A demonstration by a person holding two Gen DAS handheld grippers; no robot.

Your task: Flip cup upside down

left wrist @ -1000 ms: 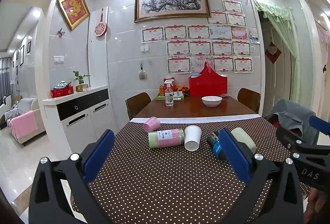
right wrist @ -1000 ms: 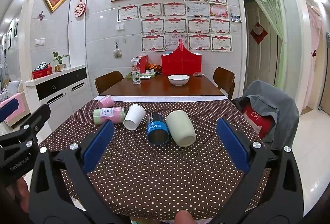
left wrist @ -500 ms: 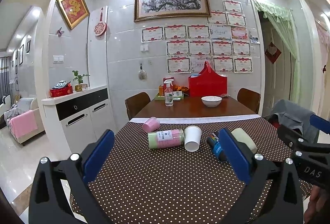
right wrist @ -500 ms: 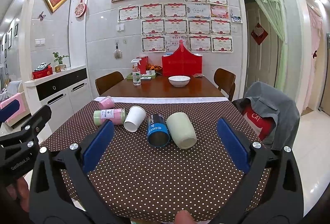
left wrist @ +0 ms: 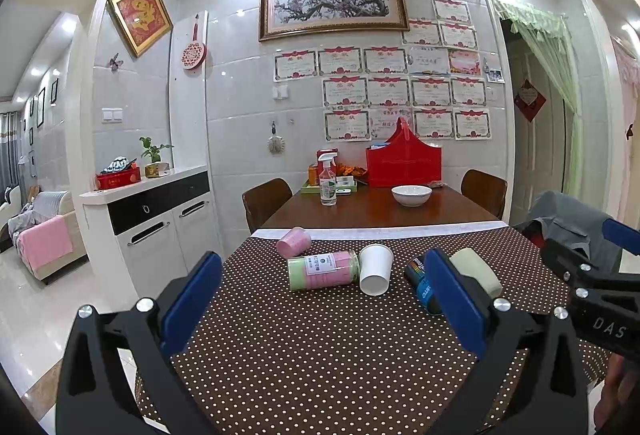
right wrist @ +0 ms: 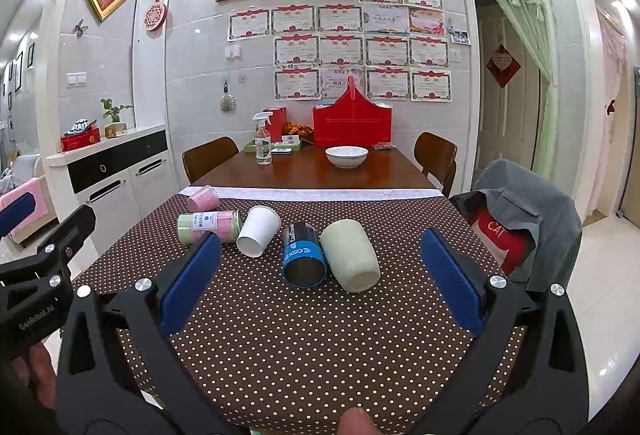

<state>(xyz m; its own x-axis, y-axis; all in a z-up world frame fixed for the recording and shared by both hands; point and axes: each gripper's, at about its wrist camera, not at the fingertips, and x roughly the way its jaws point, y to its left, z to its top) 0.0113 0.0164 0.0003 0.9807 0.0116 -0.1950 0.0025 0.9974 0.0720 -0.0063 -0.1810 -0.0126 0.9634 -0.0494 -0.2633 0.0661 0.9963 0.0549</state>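
Several cups lie on their sides in a row on the brown dotted tablecloth [right wrist: 320, 335]: a small pink cup [right wrist: 203, 197], a green-and-pink labelled cup [right wrist: 208, 226], a white paper cup [right wrist: 258, 231], a blue can-like cup [right wrist: 302, 255] and a pale green cup [right wrist: 350, 255]. The row also shows in the left wrist view, with the white paper cup [left wrist: 375, 269] near the middle. My left gripper [left wrist: 320, 303] is open and empty, short of the row. My right gripper [right wrist: 320, 275] is open and empty, in front of the blue and pale green cups.
Beyond the cloth the wooden table [right wrist: 320, 171] holds a white bowl [right wrist: 346, 156], a spray bottle [right wrist: 263, 139] and a red box [right wrist: 352, 123]. A chair with a grey jacket [right wrist: 520, 219] stands at the right. A white cabinet [right wrist: 112, 171] stands at the left.
Both grippers have drifted only slightly; the cups have not moved and both grippers stay open.
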